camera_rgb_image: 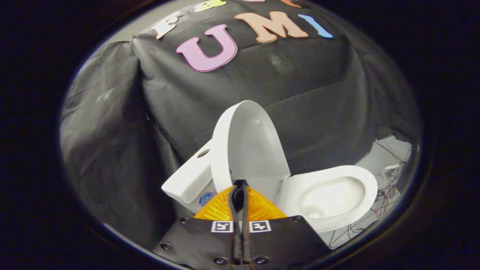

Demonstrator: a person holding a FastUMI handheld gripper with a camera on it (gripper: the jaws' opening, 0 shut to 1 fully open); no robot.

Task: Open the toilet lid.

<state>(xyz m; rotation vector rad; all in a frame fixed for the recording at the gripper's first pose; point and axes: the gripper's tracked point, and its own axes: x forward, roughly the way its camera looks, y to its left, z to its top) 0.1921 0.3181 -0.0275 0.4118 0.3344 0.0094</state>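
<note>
backdrop: black cloth booth wall (300, 86), creased, behind & left of everything.
floor: pale patch far right w/ tangle of thin wires (386, 198).
gripper (240, 184): aimed fwd at toilet, view rolled so toilet looks tilted; fingers together, no visible gap, tips right at lower edge of lid. Can't tell if lid edge is pinched btw them.
toilet lid (251, 142): white, raised, standing about upright just ahead of fingertips, underside facing bowl.
bowl (333, 197): white, seat open & exposed, right of lid.
tank (189, 180): white, left of lid, round button hole on top, blue sticker below.
</note>
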